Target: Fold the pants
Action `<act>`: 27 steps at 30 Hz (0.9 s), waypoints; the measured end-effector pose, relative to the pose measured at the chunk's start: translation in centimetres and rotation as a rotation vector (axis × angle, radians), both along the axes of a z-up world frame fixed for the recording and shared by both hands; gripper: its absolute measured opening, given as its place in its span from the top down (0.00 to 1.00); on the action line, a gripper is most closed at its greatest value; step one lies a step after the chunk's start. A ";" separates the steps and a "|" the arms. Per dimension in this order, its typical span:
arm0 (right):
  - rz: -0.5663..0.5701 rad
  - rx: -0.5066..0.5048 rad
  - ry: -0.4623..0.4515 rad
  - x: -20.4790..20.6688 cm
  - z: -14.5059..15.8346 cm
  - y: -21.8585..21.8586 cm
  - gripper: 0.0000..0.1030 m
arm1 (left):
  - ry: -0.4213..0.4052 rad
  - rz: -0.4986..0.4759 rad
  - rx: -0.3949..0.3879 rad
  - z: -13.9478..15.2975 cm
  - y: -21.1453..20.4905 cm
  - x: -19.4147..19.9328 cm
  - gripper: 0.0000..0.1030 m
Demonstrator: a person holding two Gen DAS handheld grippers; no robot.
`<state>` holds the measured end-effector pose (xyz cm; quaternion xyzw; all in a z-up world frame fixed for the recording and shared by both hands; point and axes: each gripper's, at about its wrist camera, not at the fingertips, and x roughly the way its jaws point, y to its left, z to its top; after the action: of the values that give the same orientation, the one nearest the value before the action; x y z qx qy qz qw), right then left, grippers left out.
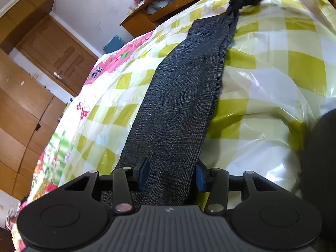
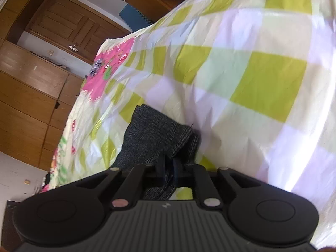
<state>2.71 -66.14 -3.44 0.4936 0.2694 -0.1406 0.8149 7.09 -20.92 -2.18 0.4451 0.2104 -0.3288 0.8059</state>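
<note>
Dark grey knit pants (image 1: pixel 184 96) lie as a long strip across a bed sheet checked yellow and white (image 1: pixel 273 67). My left gripper (image 1: pixel 171 175) stands open, its blue pads on either side of the near end of the pants. In the same view my right gripper (image 1: pixel 235 2) pinches the far end of the strip. In the right wrist view my right gripper (image 2: pixel 169 168) is shut on a bunched end of the pants (image 2: pixel 159 134), lifted a little off the sheet (image 2: pixel 262 79).
A wooden wardrobe and door (image 1: pixel 42 67) stand to the left of the bed. A wooden desk (image 1: pixel 168 2) with a flask and clutter stands beyond the bed. A dark rounded object (image 1: pixel 321 157) is at the right edge.
</note>
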 end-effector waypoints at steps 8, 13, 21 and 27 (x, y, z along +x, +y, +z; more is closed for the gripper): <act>0.002 0.061 -0.047 0.8 -1.1 0.7 0.86 | -0.016 -0.011 -0.010 1.1 -0.2 -0.5 0.42; -0.011 0.006 -0.047 -0.4 0.0 0.3 0.96 | -0.012 -0.013 -0.015 1.1 0.0 -0.5 0.42; 0.018 0.040 -0.010 -1.3 0.3 2.1 0.88 | -0.004 -0.035 0.035 0.4 1.1 -0.8 0.42; 0.145 0.158 -0.106 -0.8 0.2 6.8 0.83 | 0.007 -0.021 0.013 0.5 1.3 -0.6 0.42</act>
<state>1.96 -59.34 -3.22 0.5423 0.2714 -0.0333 0.7944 6.45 -19.62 -1.66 0.4513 0.2108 -0.3373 0.7988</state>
